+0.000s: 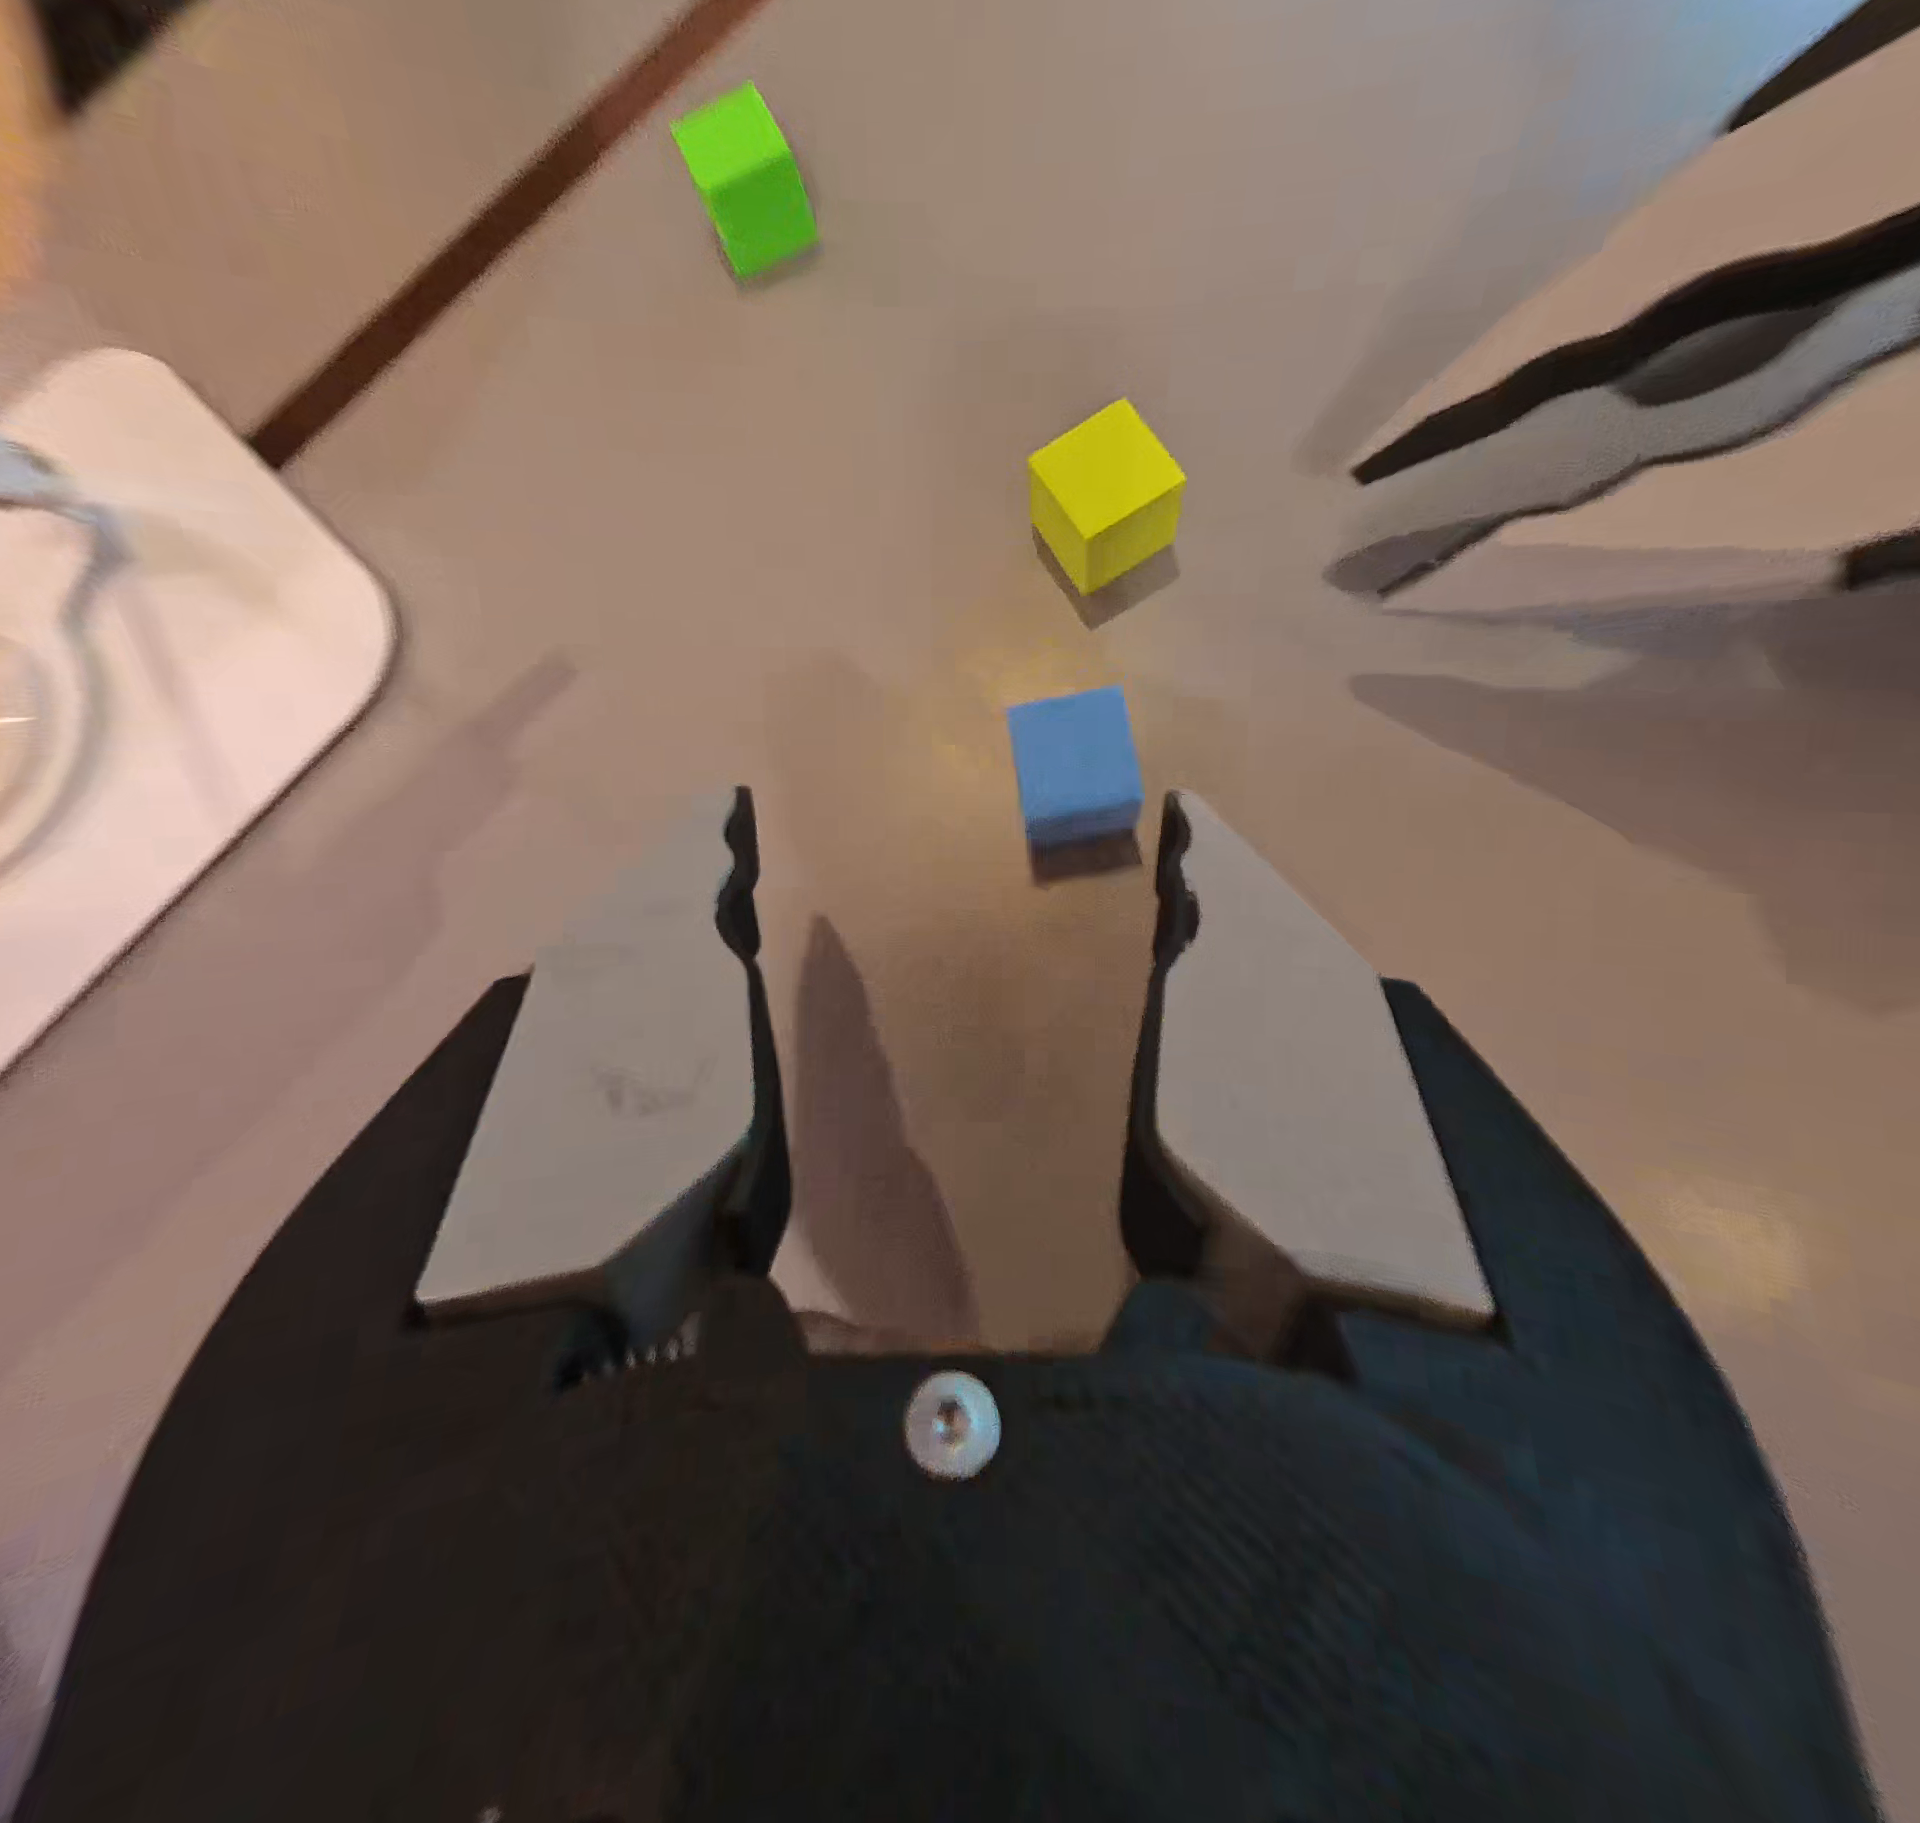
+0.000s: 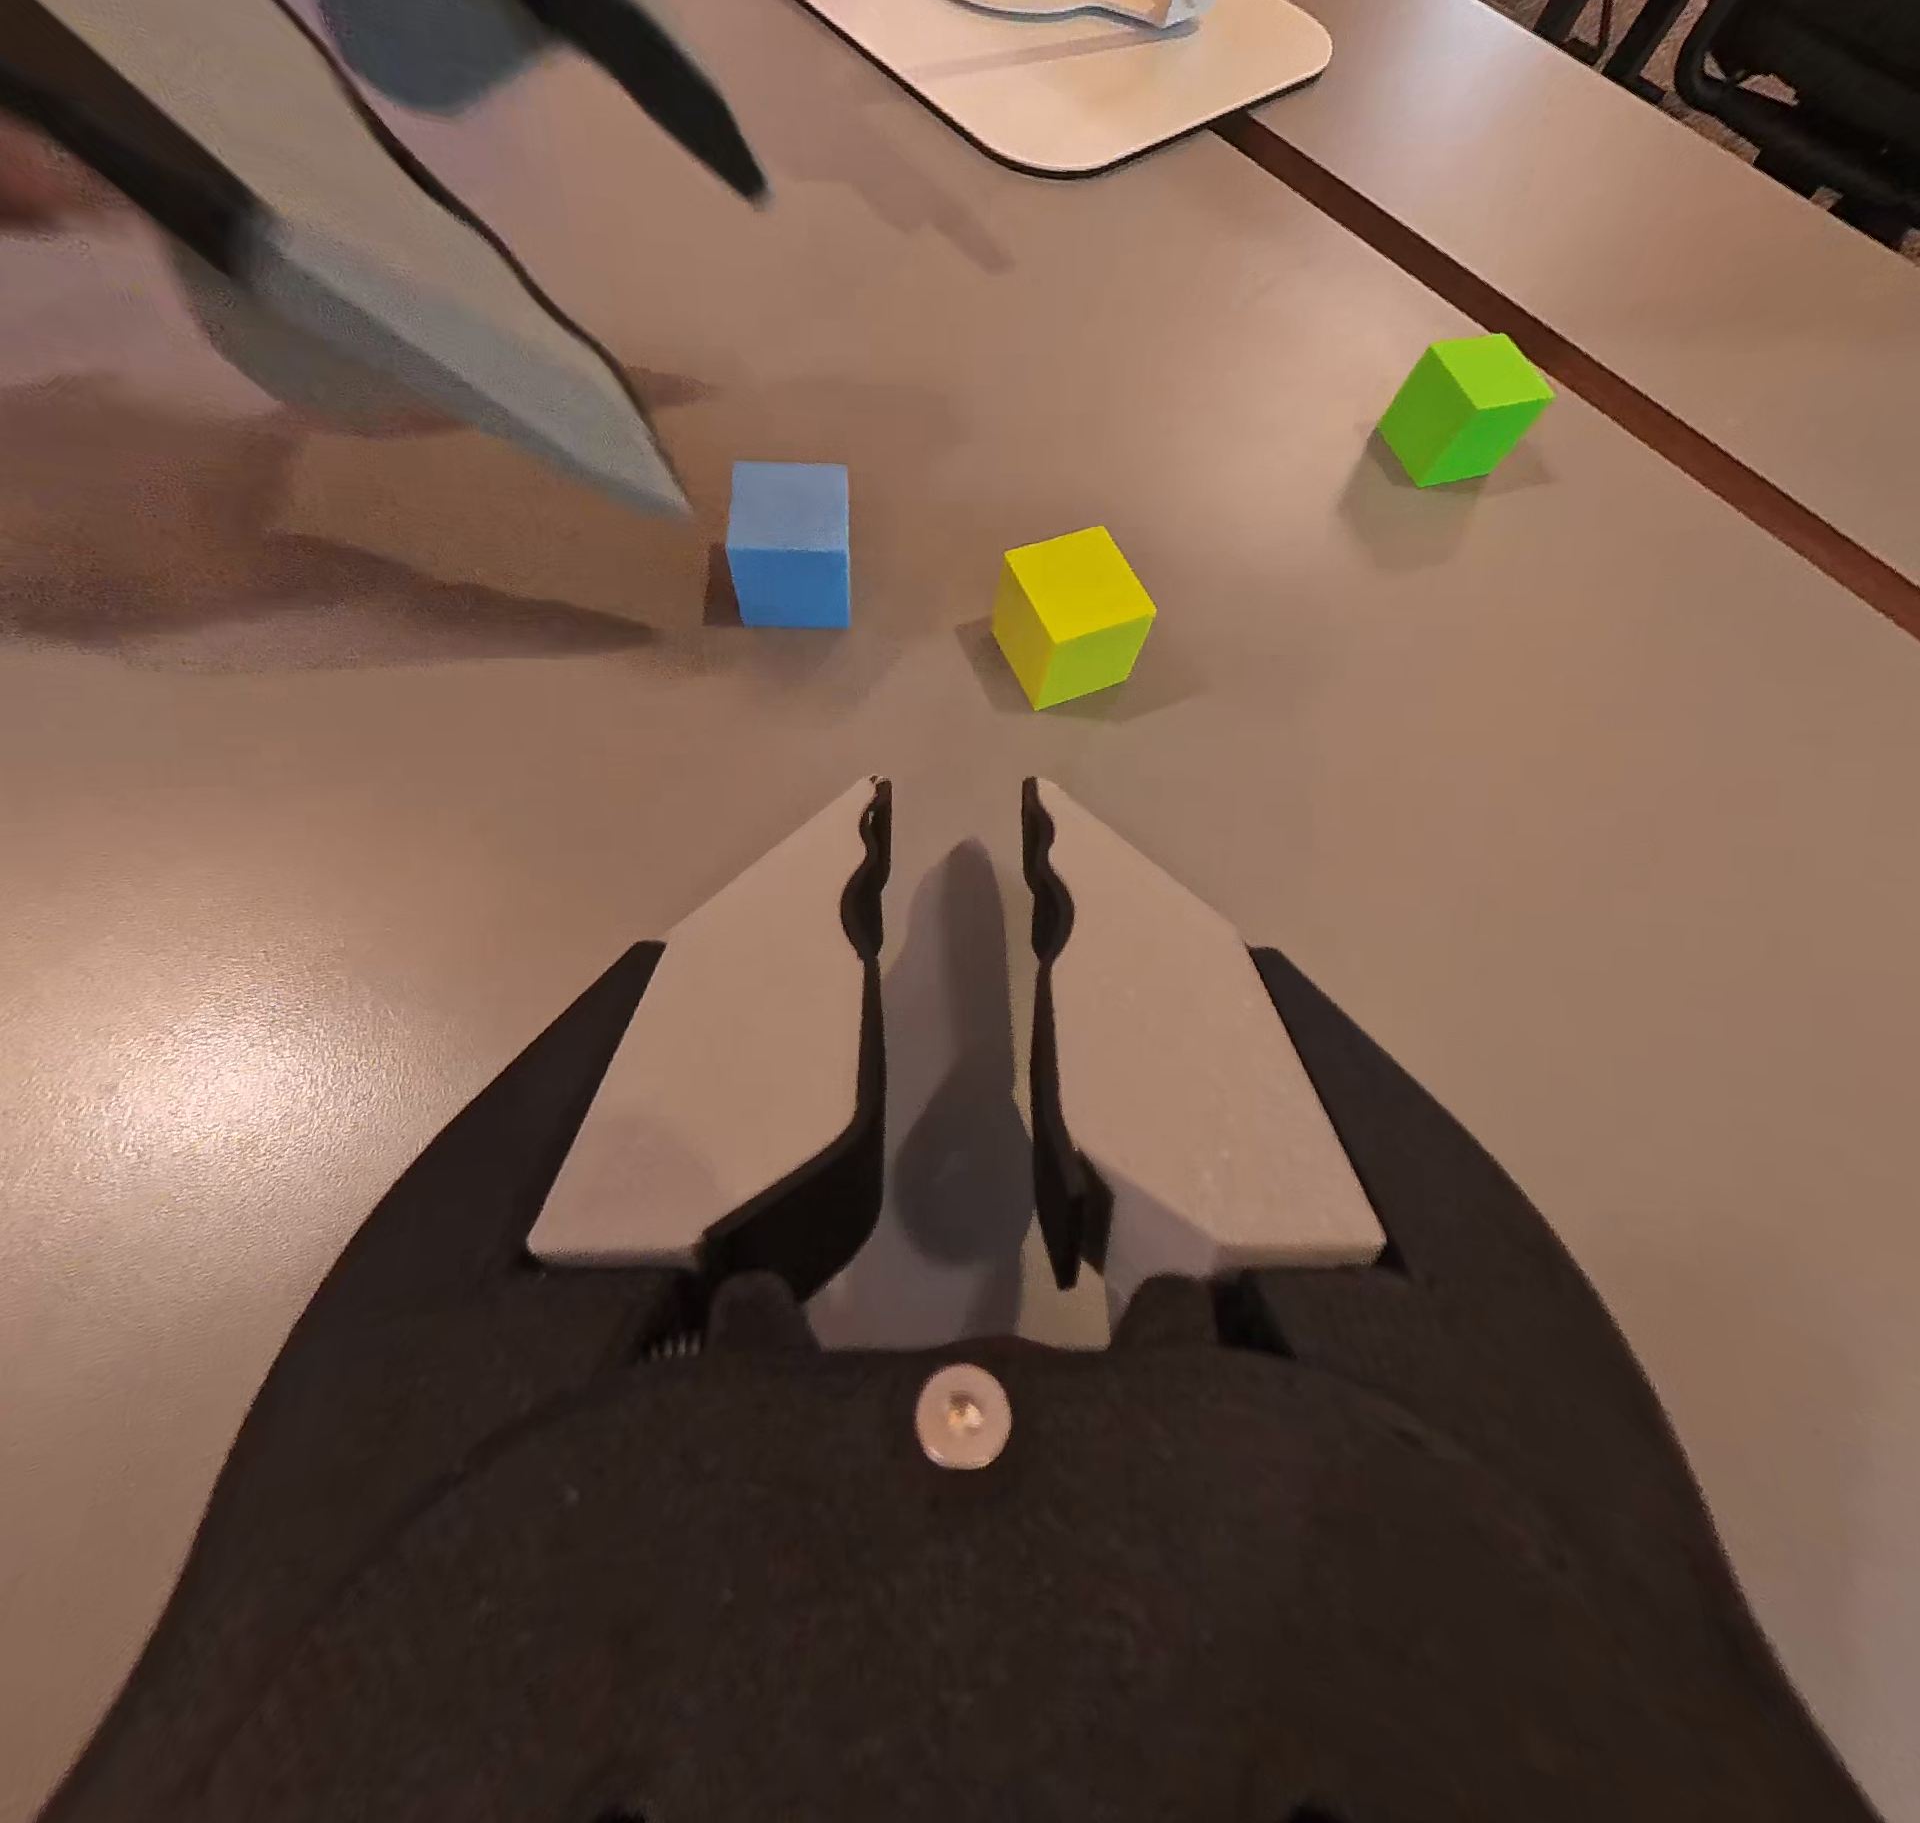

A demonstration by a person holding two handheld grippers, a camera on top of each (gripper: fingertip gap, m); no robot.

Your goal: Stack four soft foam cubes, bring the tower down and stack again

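Three foam cubes lie apart on the grey-brown table (image 2: pixel 312 942): blue (image 1: pixel 1075 771), yellow (image 1: pixel 1107 495) and green (image 1: pixel 743 178). My left gripper (image 1: pixel 958 802) is open and empty, low over the table, with the blue cube just ahead of its right fingertip. In the right wrist view the left gripper (image 2: pixel 712 345) comes in from the upper left, one fingertip close beside the blue cube (image 2: pixel 790 547). My right gripper (image 2: pixel 953 786) is slightly open and empty, a short way before the yellow cube (image 2: pixel 1070 615). The green cube (image 2: pixel 1465 407) lies far right. No fourth cube is in view.
A white pad (image 2: pixel 1195 80) bearing a round clear disc and a small white stand lies at the far side, and it also shows in the left wrist view (image 1: pixel 208 547). A dark seam (image 2: pixel 1662 423) crosses the table beyond the green cube. Dark chairs (image 2: pixel 1766 59) stand past the far edge. It is some 4 cm from my right tips to the yellow cube (image 2: pixel 1070 615). Seen from the left wrist view (image 1: pixel 1146 466) as well.
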